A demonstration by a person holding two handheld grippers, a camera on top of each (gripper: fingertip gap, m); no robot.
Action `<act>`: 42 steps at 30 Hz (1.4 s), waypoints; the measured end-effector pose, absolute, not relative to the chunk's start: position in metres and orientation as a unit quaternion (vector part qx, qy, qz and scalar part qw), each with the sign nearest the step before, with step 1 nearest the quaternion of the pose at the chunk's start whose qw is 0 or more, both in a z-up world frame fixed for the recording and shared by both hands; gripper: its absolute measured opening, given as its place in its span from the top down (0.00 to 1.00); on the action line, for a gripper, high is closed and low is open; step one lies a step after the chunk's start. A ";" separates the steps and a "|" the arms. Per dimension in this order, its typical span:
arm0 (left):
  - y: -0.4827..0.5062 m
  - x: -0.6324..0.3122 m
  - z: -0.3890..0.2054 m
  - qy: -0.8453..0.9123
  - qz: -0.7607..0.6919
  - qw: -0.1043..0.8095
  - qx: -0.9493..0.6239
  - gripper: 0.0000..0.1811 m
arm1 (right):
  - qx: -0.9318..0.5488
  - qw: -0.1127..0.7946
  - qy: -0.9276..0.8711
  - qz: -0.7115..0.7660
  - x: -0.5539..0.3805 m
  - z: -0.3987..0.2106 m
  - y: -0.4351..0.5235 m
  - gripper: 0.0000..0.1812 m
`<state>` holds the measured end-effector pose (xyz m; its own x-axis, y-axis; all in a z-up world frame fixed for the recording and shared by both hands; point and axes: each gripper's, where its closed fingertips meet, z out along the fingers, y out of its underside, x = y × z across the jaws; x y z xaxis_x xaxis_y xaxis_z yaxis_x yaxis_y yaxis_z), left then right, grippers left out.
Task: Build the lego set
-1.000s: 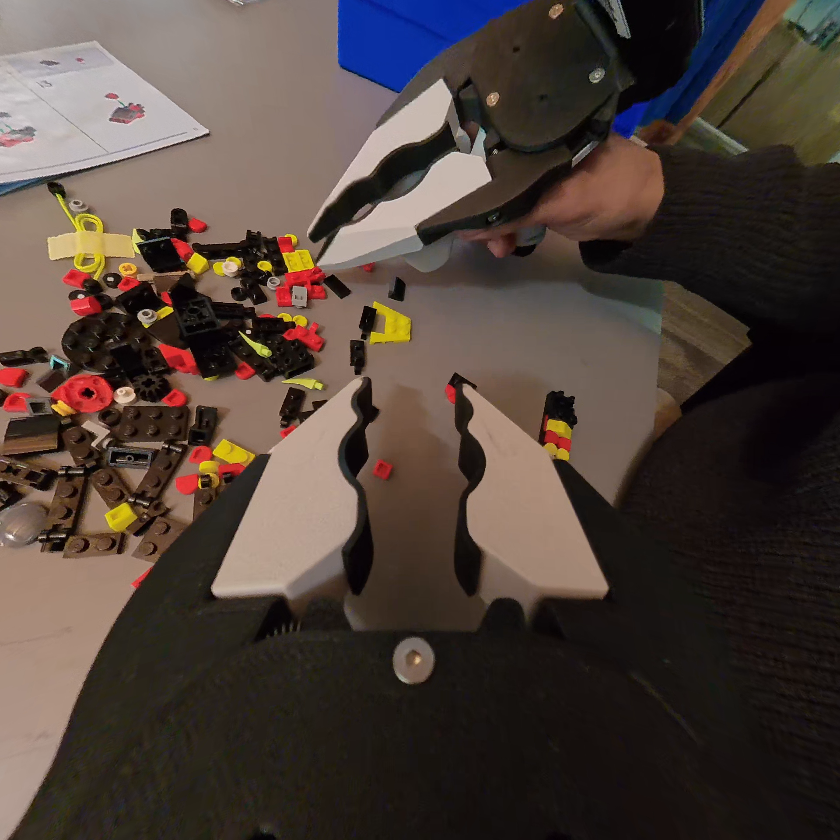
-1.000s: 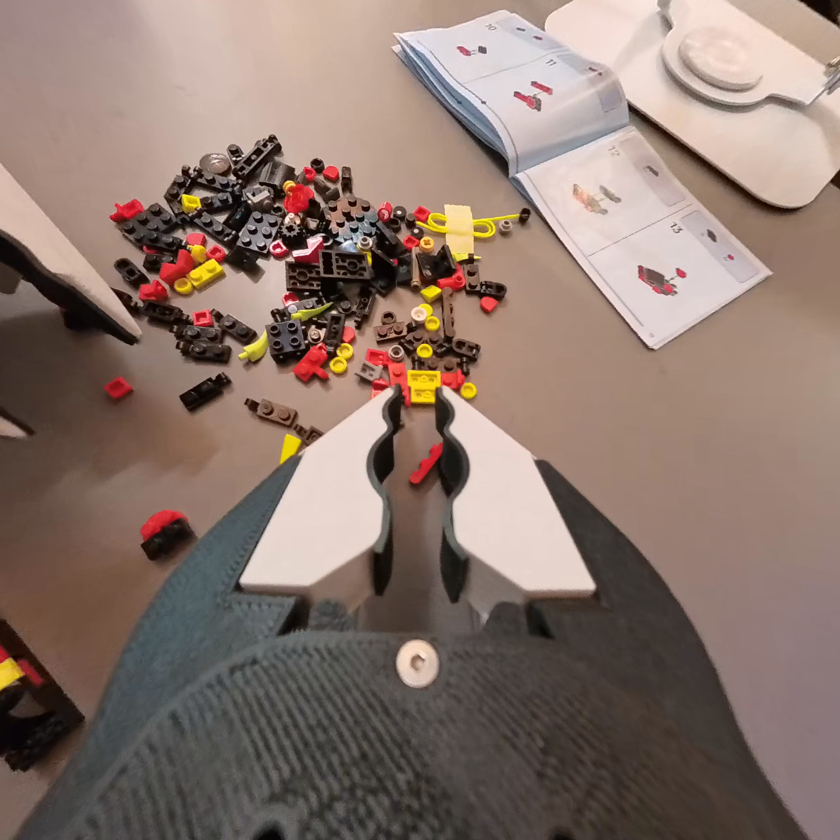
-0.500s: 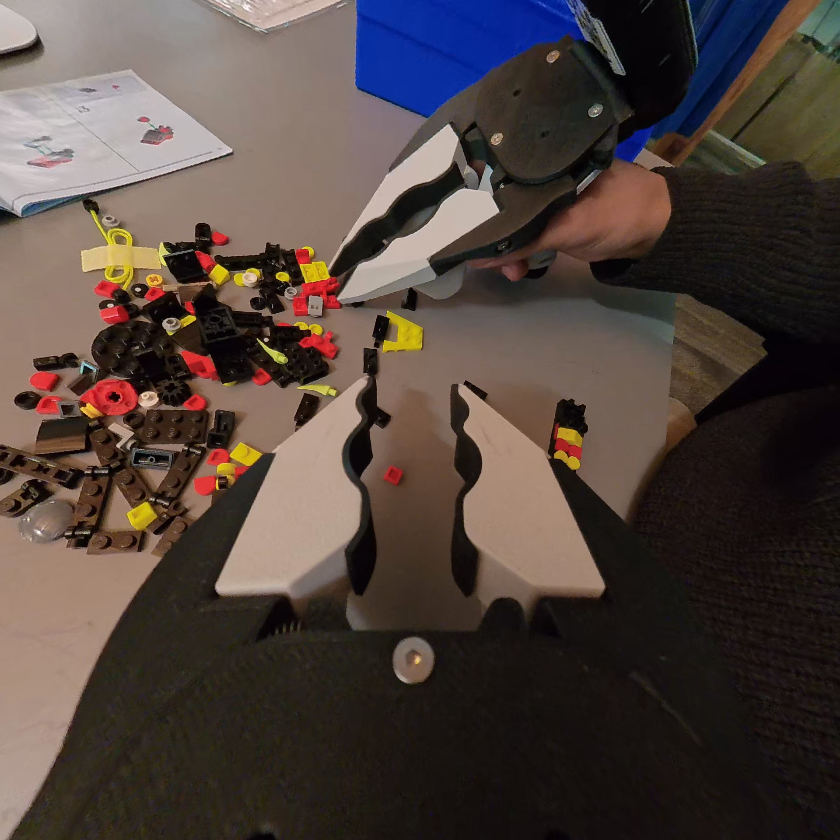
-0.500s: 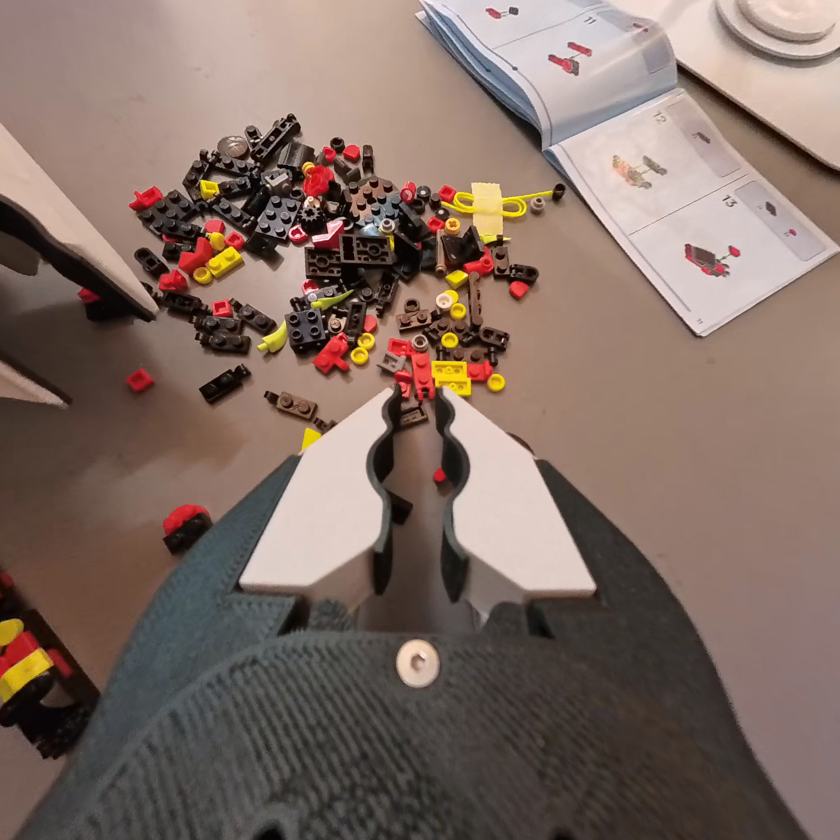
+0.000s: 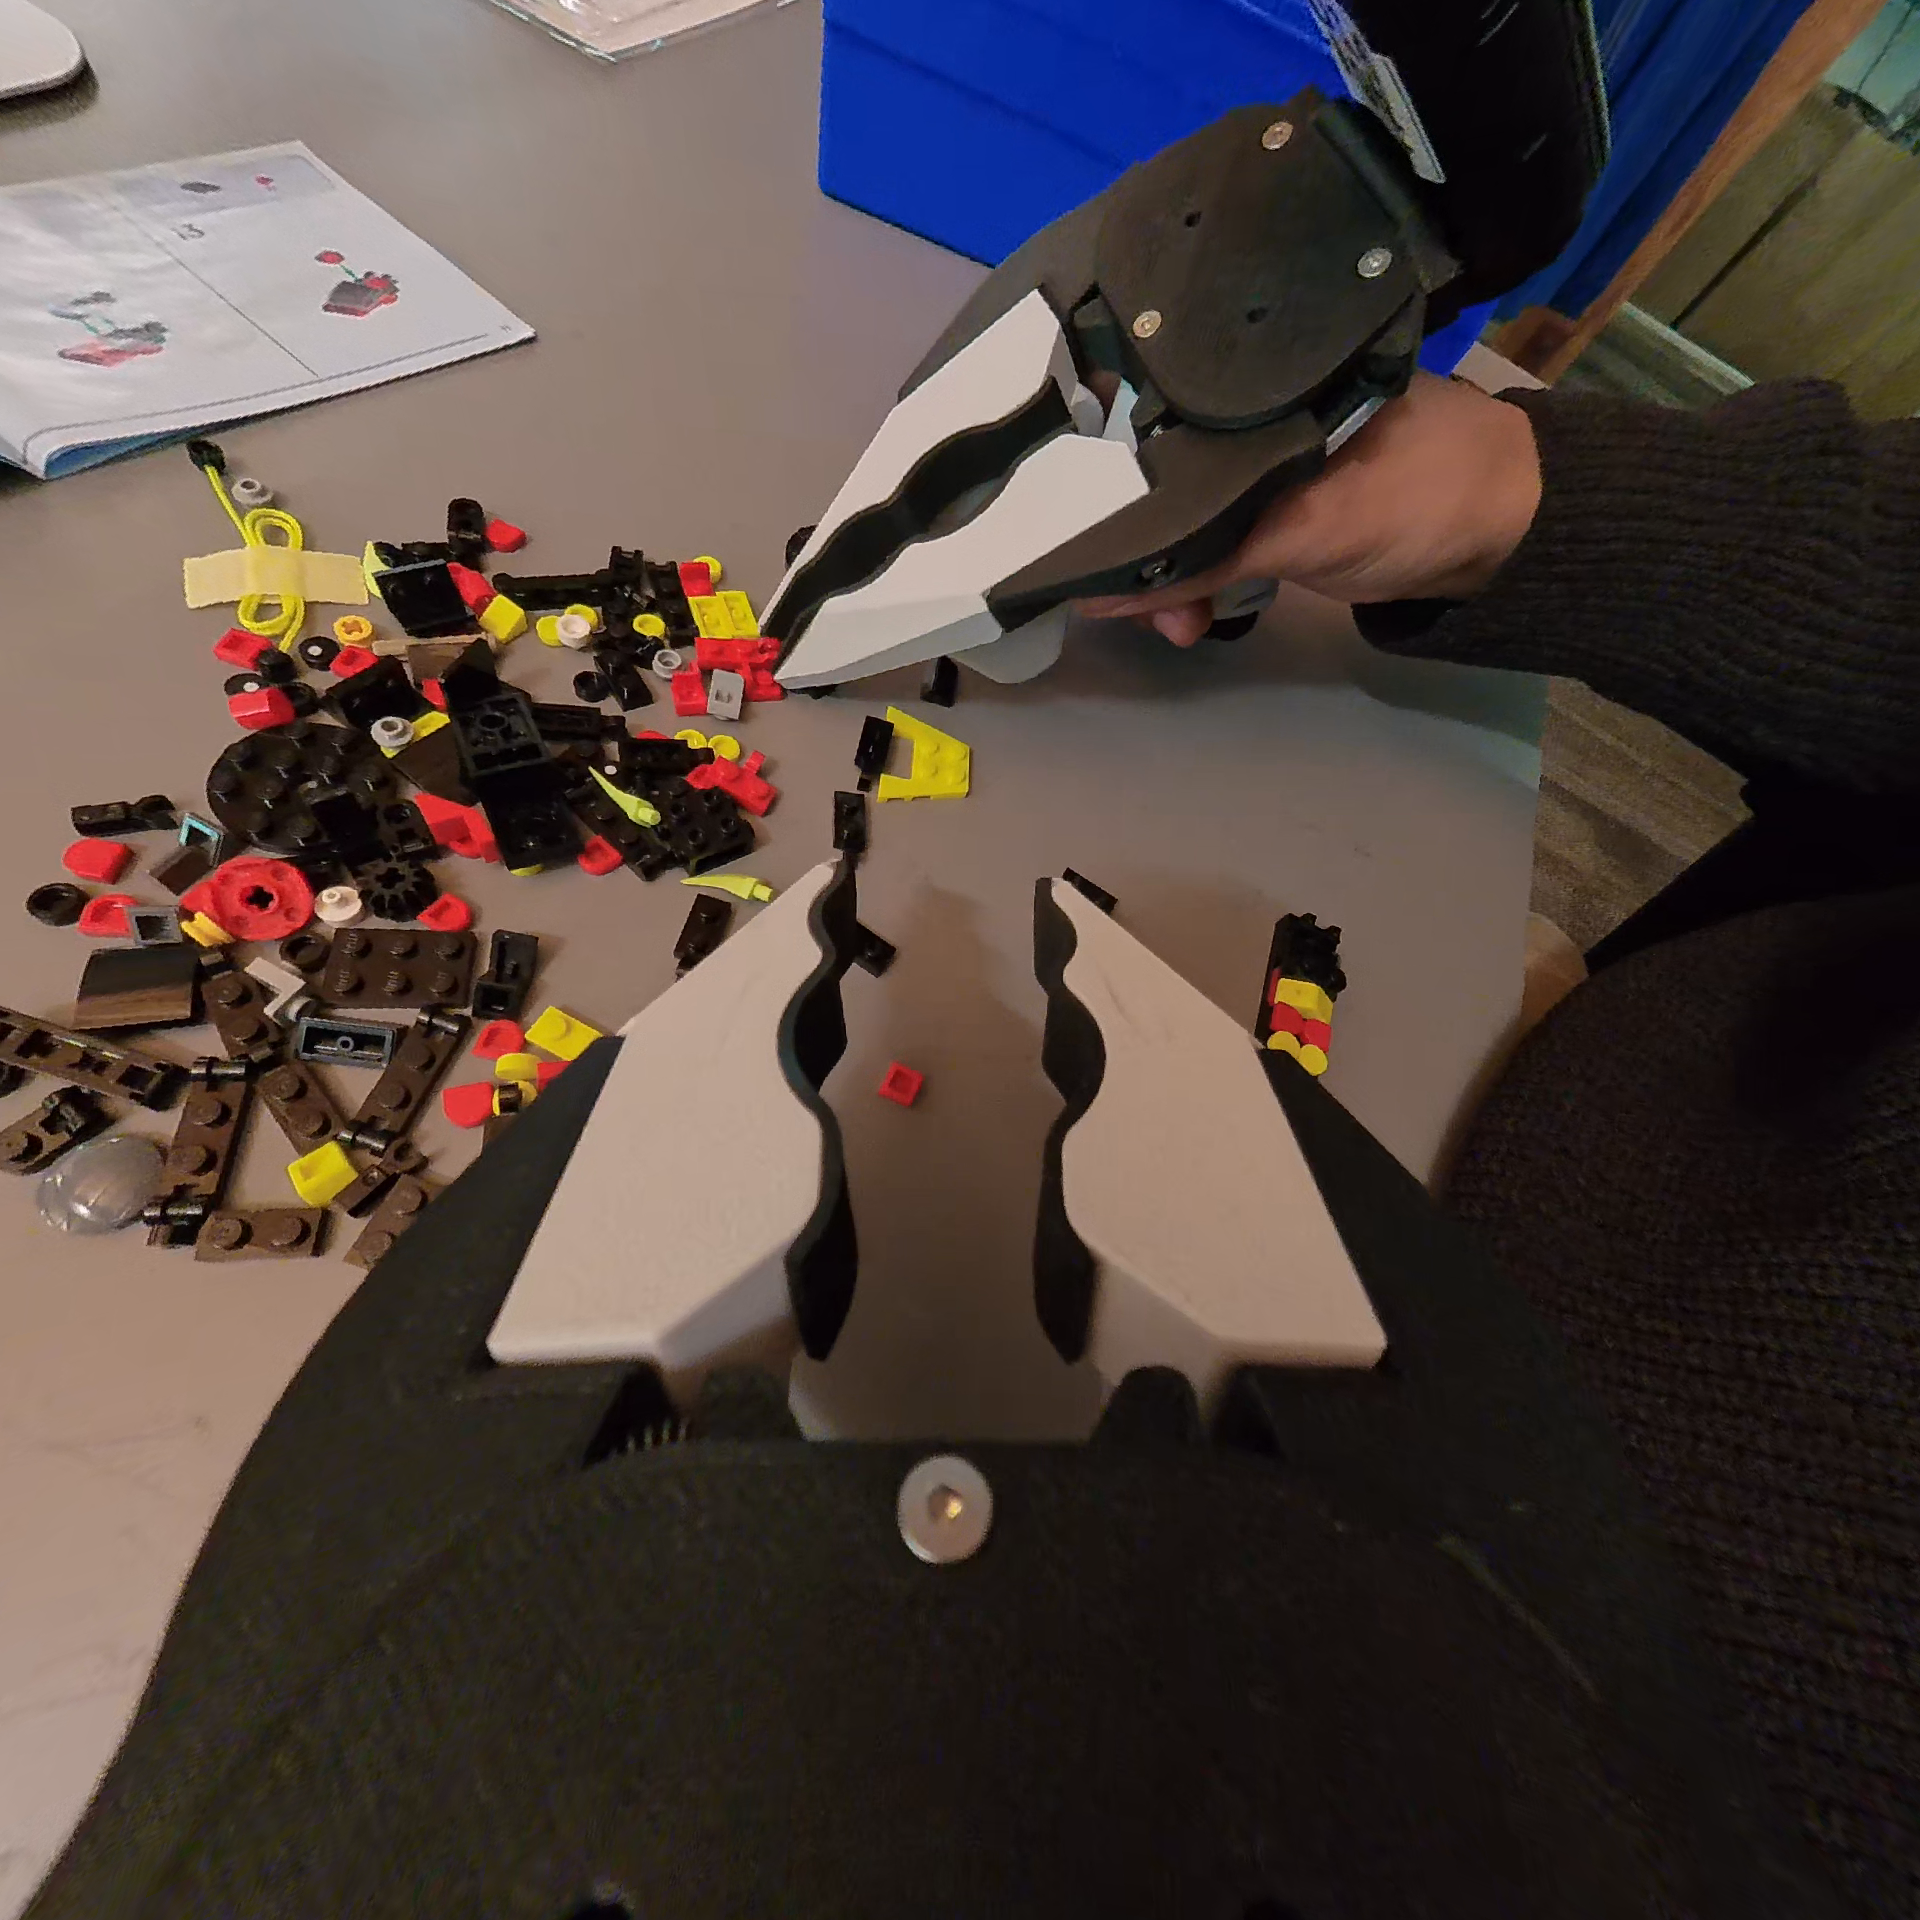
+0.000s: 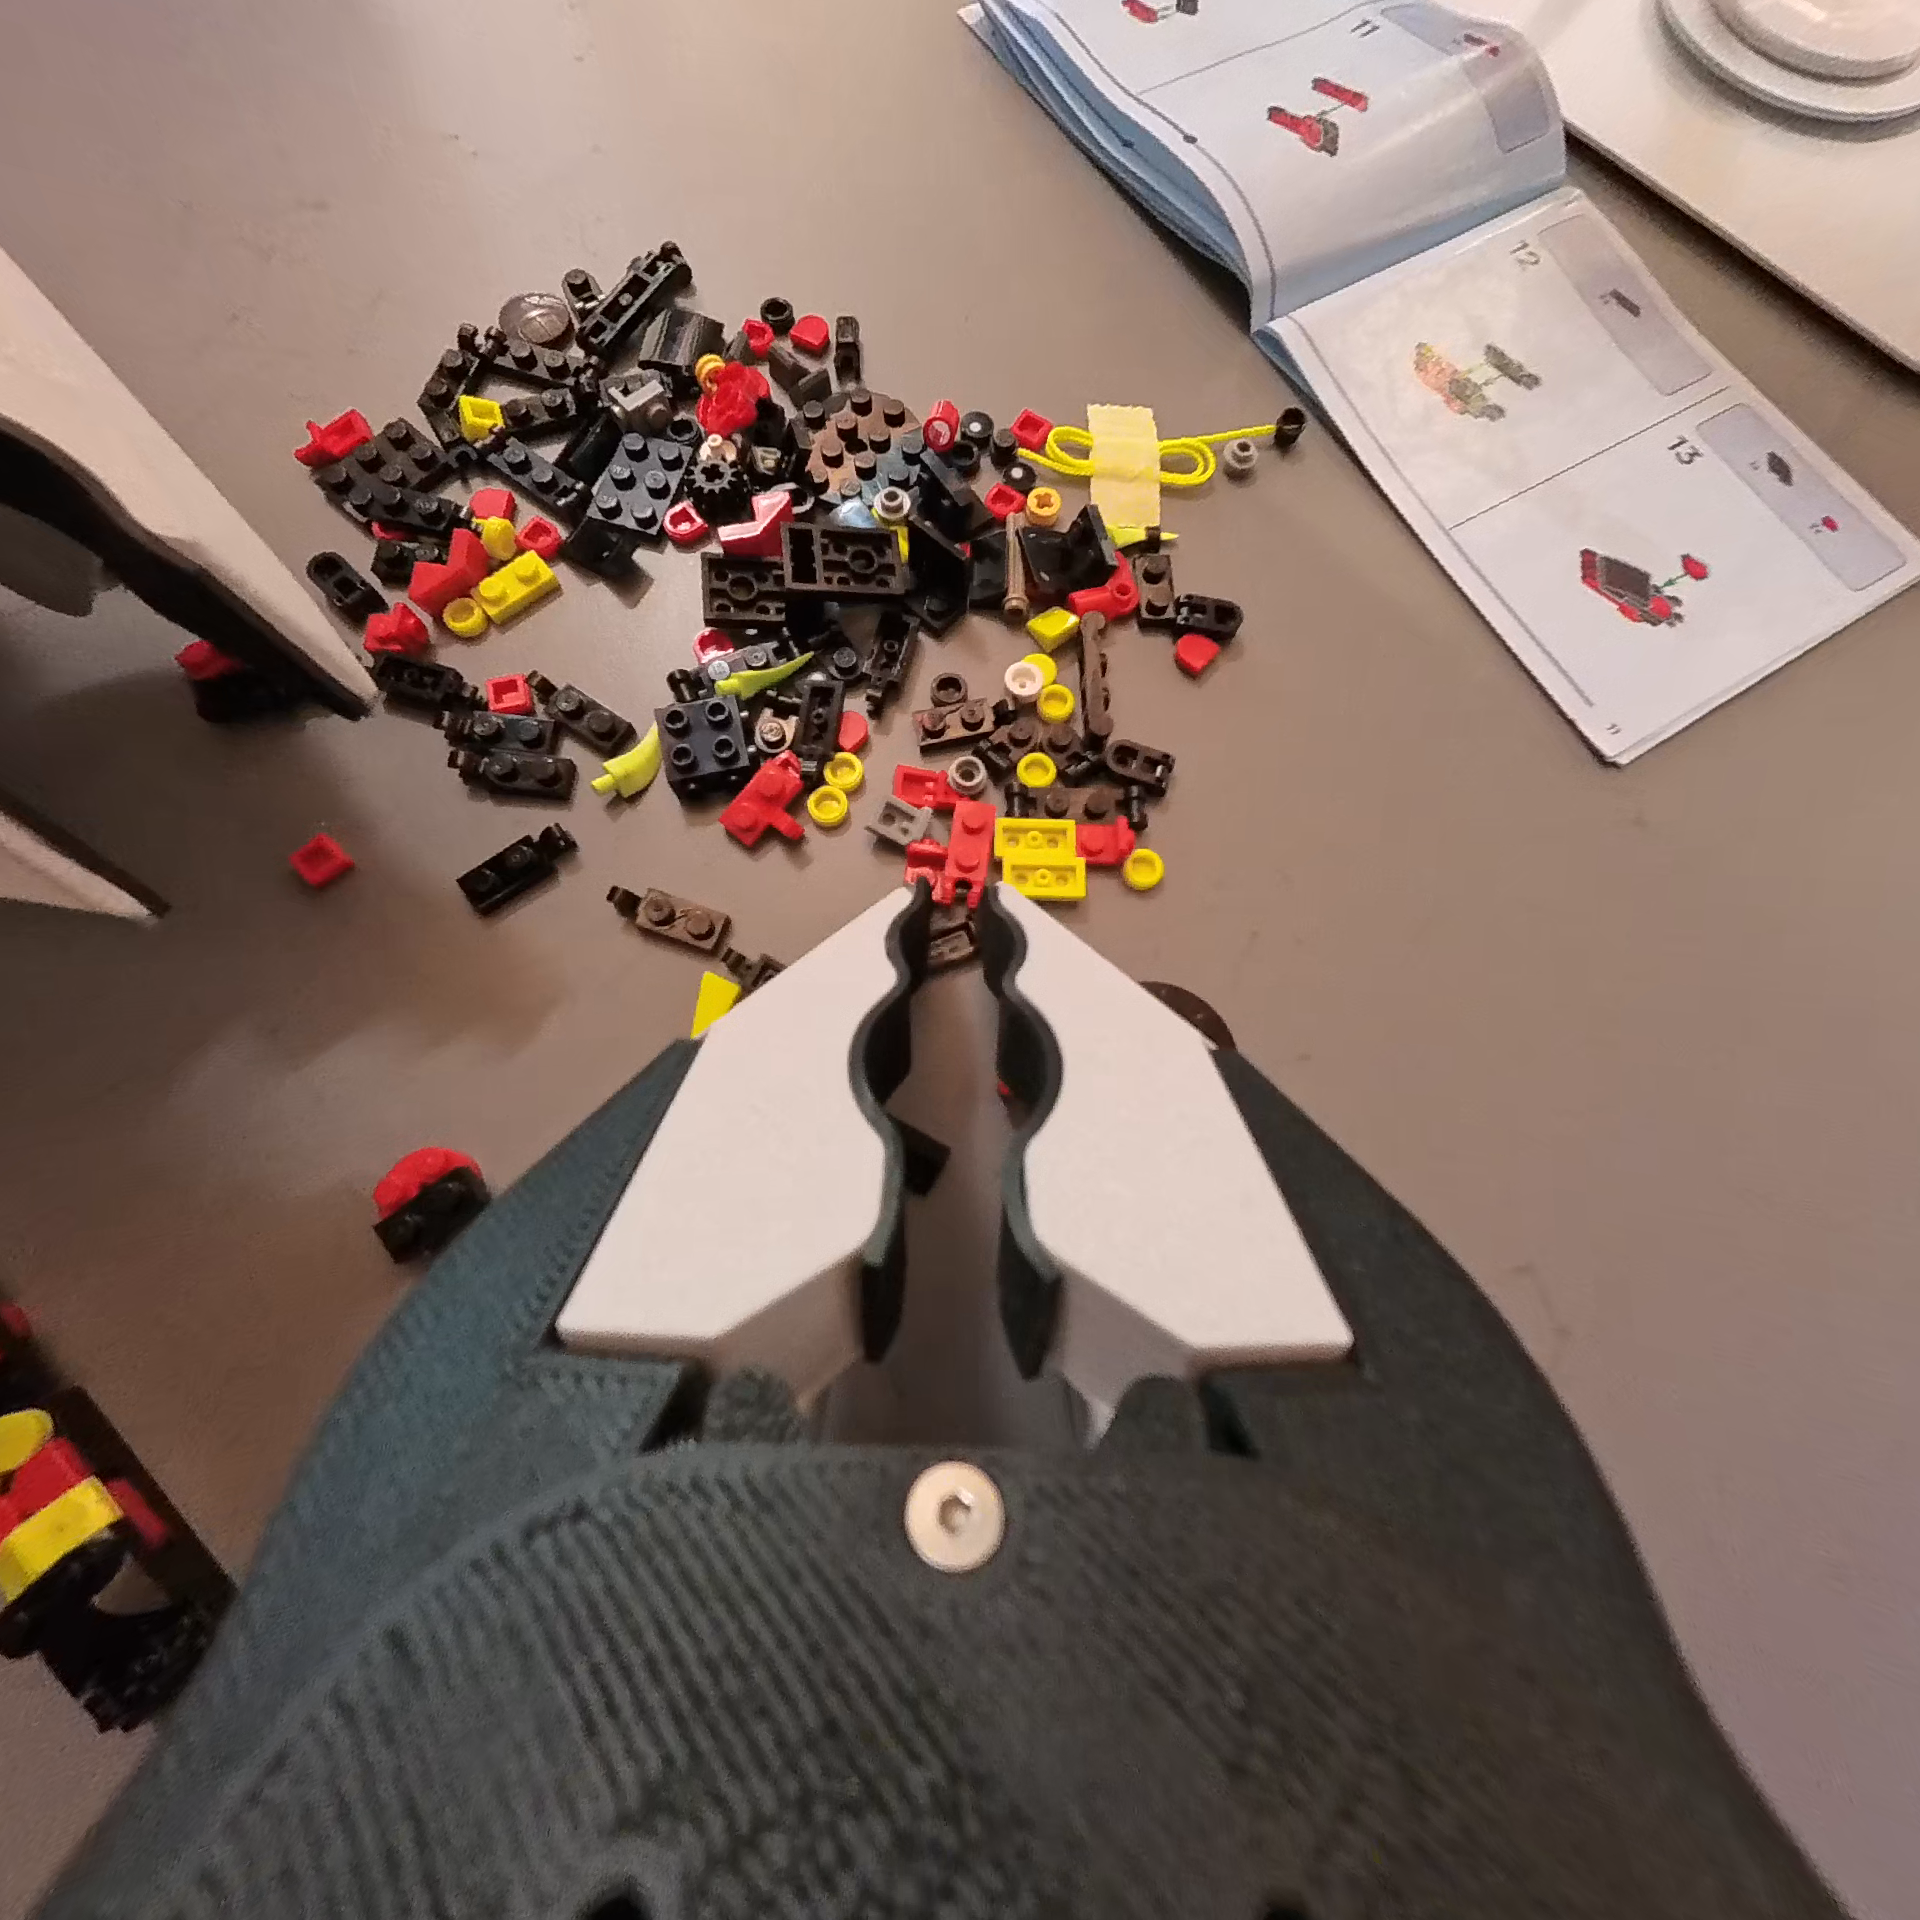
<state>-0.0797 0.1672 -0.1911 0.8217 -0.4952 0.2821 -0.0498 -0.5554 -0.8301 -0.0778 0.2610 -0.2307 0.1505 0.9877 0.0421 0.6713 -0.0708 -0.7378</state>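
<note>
Red plate (image 6: 971, 840) at pile (image 6: 790, 582) edge: light, stiff, slick; we pinch its long sides. Right gripper (image 6: 951, 902) nearly closed, empty; left gripper (image 5: 940, 883) apart

my left claw (image 5: 940, 894) and right claw (image 6: 951, 904): grey fingers, wavy black pads, silver screw; my dark knit sleeve (image 5: 1714, 540).

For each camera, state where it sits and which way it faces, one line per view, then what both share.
Left wrist view: sits on the left tongs, looking forward and down at the grey table; shows its own open fingers, the right tongs, a hand and dark sleeve.
Right wrist view: sits on the right tongs, facing the brick pile from the opposite side; shows its own nearly closed fingers and the left tongs' fingers at the left edge.
Shared: the pile, the instruction booklet, the small red tile.
</note>
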 end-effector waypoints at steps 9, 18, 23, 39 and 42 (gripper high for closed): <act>0.167 -0.080 -0.192 0.161 -0.251 0.442 -0.846 0.82 | -0.686 0.322 -0.602 0.252 -0.078 -0.228 0.259 0.97; 0.167 -0.080 -0.193 0.162 -0.251 0.441 -0.846 0.82 | -0.693 0.321 -0.596 0.248 -0.079 -0.230 0.261 0.94; 0.167 -0.080 -0.192 0.161 -0.252 0.441 -0.846 0.82 | -0.690 0.328 -0.593 0.254 -0.080 -0.225 0.261 0.97; 0.180 -0.101 -0.160 -0.067 -0.481 0.427 -0.763 0.87 | -0.482 0.497 -0.661 0.291 -0.101 -0.153 0.190 0.97; 0.180 -0.100 -0.155 -0.096 -0.528 0.413 -0.736 0.87 | -0.463 0.506 -0.673 0.275 -0.102 -0.154 0.185 0.97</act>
<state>-0.1005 0.1797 -0.1553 0.4247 -0.2937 0.8564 0.5772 -0.6409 -0.5061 -0.1018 0.1855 -0.1541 -0.0586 0.9023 0.4271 0.3447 0.4198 -0.8396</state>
